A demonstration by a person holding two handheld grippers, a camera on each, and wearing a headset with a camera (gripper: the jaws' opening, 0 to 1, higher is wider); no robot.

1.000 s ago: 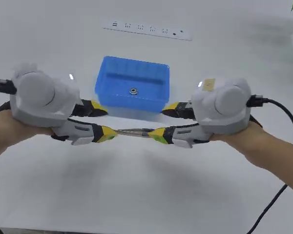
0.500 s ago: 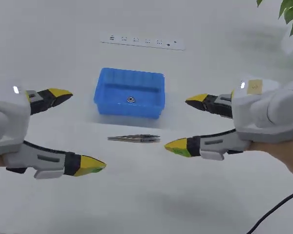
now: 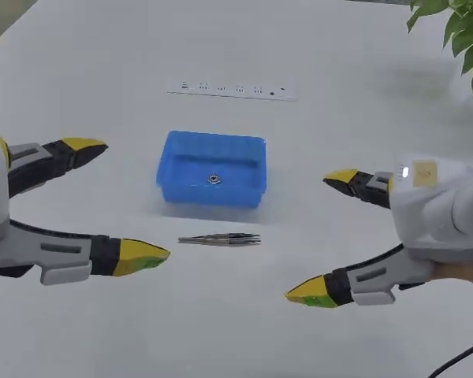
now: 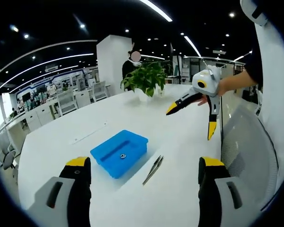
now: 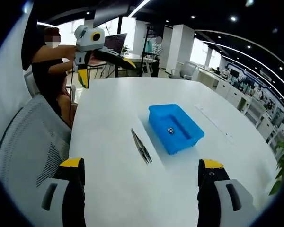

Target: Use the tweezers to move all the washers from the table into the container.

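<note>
A blue container (image 3: 212, 169) stands on the white table, holding one washer (image 3: 214, 179); it also appears in the left gripper view (image 4: 119, 152) and the right gripper view (image 5: 175, 127). Metal tweezers (image 3: 219, 239) lie flat on the table just in front of it, free of both grippers. My left gripper (image 3: 126, 201) is open at the left, well apart from the tweezers. My right gripper (image 3: 325, 236) is open at the right, also apart from them. The washer (image 4: 122, 155) and tweezers (image 4: 153, 170) lie ahead of the left jaws.
A white power strip (image 3: 230, 90) lies behind the container. Green plant leaves (image 3: 453, 35) reach in at the far right. A mesh chair back (image 5: 28, 146) stands at the table's near edge. A black cable (image 3: 457, 358) trails from the right gripper.
Both grippers had been shut on the tweezers a second ago; they have opened, let the tweezers down onto the table and drawn apart to either side.
</note>
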